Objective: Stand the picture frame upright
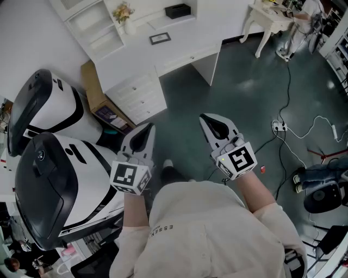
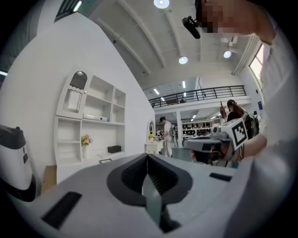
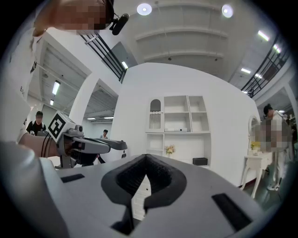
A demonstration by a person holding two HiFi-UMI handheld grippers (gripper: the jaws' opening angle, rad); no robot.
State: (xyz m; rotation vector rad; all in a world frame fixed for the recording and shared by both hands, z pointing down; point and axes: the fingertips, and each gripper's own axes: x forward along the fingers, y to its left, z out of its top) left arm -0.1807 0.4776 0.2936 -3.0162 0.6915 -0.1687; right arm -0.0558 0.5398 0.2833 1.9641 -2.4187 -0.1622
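Observation:
A small dark picture frame (image 1: 160,38) lies flat on the white desk (image 1: 185,38) far ahead of me, below the shelf unit. It shows small in the left gripper view as the picture frame (image 2: 105,161) on the desk. Both grippers hang in the air over the dark floor, well short of the desk. My left gripper (image 1: 148,127) is shut with nothing between its jaws, and so is my right gripper (image 1: 204,117). In its own view the left gripper (image 2: 147,156) points toward the shelves. The right gripper (image 3: 146,157) does the same.
On the desk stand a flower vase (image 1: 125,17) and a black box (image 1: 178,11). A white drawer cabinet (image 1: 139,98) and a cardboard box (image 1: 93,87) sit below left. Two large white-and-black machines (image 1: 49,168) crowd my left. Cables (image 1: 296,138) run across the floor at right, beyond them a small white table (image 1: 270,20).

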